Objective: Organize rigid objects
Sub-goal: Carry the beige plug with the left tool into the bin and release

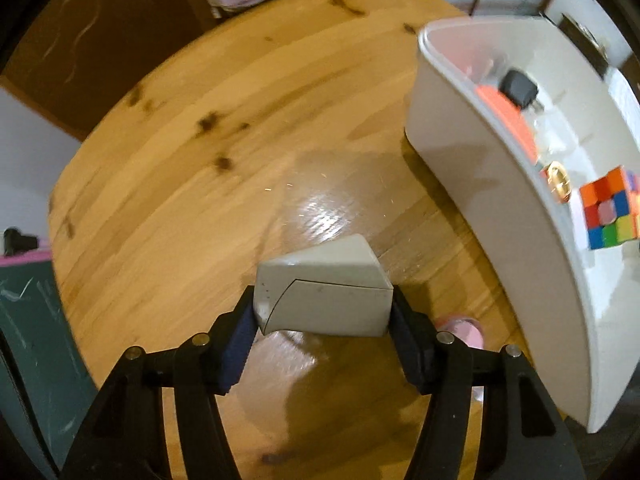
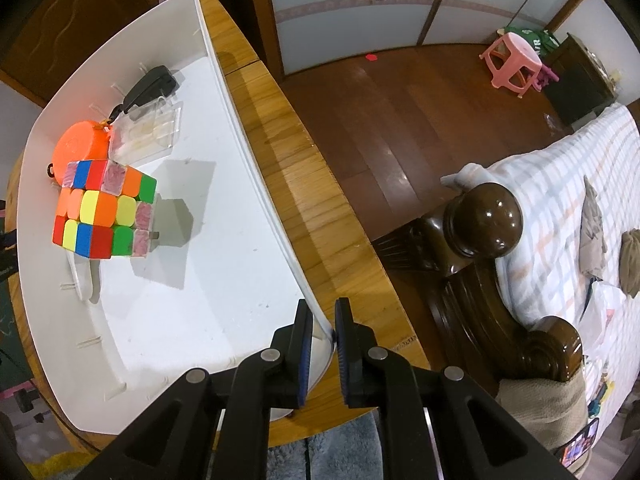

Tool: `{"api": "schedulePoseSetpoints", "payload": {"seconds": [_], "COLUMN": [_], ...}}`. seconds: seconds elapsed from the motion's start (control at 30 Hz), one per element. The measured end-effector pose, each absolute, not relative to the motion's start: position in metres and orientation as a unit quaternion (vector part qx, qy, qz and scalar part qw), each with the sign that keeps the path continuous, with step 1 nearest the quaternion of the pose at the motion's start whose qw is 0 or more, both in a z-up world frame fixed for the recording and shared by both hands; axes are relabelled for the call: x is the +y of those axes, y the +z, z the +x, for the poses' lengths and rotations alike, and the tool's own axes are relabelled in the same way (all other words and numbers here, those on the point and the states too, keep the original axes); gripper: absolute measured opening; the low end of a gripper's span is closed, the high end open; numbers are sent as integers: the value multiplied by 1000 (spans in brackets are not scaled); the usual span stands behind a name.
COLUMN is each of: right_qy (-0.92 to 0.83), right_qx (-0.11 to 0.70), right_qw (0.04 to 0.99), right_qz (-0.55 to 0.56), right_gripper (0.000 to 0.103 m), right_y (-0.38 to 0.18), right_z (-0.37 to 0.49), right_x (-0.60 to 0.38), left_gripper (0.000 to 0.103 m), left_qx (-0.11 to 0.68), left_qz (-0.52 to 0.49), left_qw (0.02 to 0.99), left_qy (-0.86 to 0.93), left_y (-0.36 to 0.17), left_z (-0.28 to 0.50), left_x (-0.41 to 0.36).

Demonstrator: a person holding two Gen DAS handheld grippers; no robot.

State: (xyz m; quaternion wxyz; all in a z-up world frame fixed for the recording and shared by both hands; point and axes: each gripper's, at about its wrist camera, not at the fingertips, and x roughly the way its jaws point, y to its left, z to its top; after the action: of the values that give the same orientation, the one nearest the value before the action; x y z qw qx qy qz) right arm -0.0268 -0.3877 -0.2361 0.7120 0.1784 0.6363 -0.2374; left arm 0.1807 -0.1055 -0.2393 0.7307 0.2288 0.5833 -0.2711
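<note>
Wooden tabletop (image 1: 168, 184), white bin (image 2: 224, 128) near its edge. Left gripper (image 1: 322, 312) clamped on grey box (image 1: 324, 288), lifted beside bin. Right gripper (image 2: 322, 344) pinching bin's corner wall. Puzzle cube (image 2: 102, 210) inside.

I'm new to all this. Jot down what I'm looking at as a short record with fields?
Setting: round wooden table in a bedroom
Left gripper: shut on a grey box, held above the table
Right gripper: clamped on the wall of the white bin
Bin contents: puzzle cube, orange disc, clear case, black object
Likely next move: grey box goes into the bin
</note>
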Motion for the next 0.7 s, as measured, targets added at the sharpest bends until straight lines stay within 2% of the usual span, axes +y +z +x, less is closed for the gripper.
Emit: {"api": "schedulePoseSetpoints", "payload": {"seconds": [0.3,0.47,0.7], "right_qy": [-208,-185,-161], "right_qx": [635,633,625], "right_qw": [720,728,743], "right_qz": [188,188,179], "right_gripper": [11,11,11], "right_y": [-237,-238,-239], "right_z": [-29,-32,-35], "right_x": [-393,-397,-396], "left_gripper": [66,66,66], "left_qx": [561,537,524], "left_qz": [171,169,203], "left_qw": [768,779,768], "left_qy": [-258,-276,-308], "left_y": [-159,-130,-125], "left_z": [144,122,102], "left_x": [-102,-140,-219]}}
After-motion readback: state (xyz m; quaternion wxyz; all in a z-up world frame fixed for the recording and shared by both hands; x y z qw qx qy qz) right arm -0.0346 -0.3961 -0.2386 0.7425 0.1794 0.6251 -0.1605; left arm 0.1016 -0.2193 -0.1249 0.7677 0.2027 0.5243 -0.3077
